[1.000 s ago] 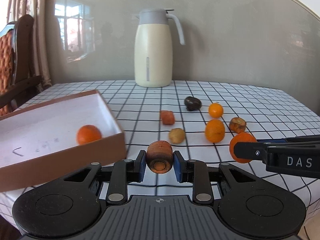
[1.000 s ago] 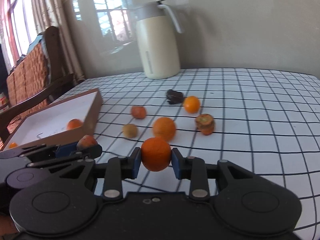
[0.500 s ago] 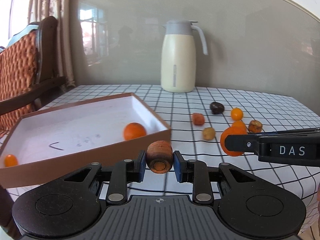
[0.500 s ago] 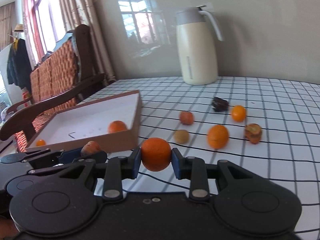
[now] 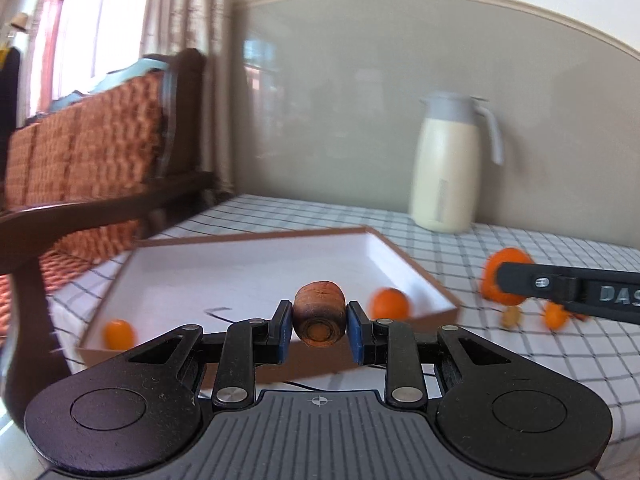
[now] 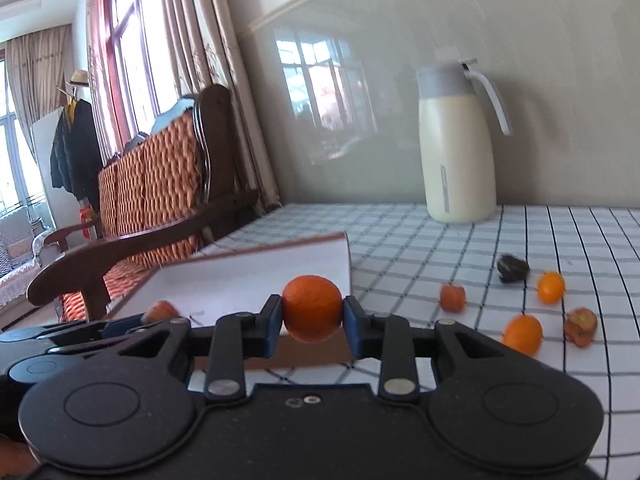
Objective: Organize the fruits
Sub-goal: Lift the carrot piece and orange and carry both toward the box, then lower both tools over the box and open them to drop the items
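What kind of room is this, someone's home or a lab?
Most likely a home living or dining room. A wooden armchair with woven orange cushions stands by curtained windows, a coat and hat hang on a stand, and a cream thermos jug sits on a table with a checked tablecloth.

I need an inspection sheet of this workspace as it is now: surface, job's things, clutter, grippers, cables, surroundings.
Surface: table with checked cloth.
Job's things: box holding two oranges; several fruits loose on the cloth, among them a dark fruit.
Clutter: jug at the wall.
Grippers: left gripper shut on brown fruit; right gripper shut on orange.
Cables: nothing seen.
Surroundings: wooden chair, curtains, window.
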